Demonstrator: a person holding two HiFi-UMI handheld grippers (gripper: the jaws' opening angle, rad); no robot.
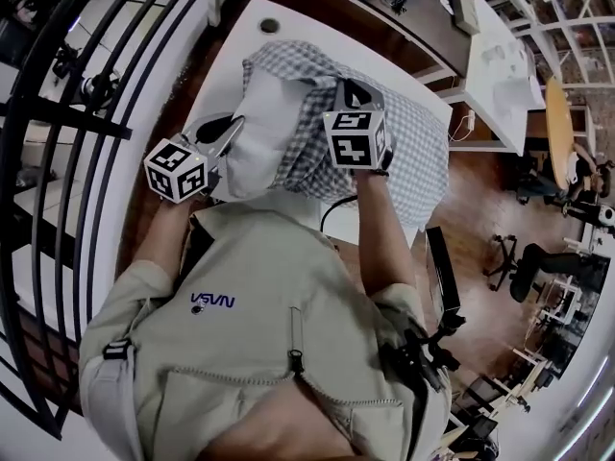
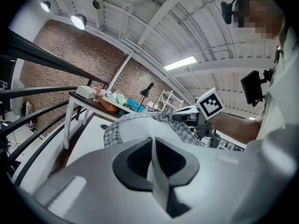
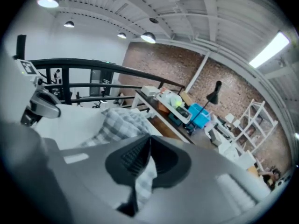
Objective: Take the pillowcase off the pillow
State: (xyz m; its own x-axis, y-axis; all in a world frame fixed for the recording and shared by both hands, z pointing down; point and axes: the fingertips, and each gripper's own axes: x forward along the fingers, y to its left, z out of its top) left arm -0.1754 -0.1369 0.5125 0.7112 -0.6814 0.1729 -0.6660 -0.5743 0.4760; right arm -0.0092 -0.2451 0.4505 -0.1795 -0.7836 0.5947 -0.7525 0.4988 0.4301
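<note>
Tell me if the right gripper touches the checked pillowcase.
Touching: the right gripper pinches a fold of the checked pillowcase between shut jaws in the right gripper view.

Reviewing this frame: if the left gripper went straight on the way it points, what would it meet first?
The left gripper is shut on a white fold of the pillow, so it would push into the pillow's body first. The checked pillowcase lies bunched just beyond, though depth there is hard to judge.
</note>
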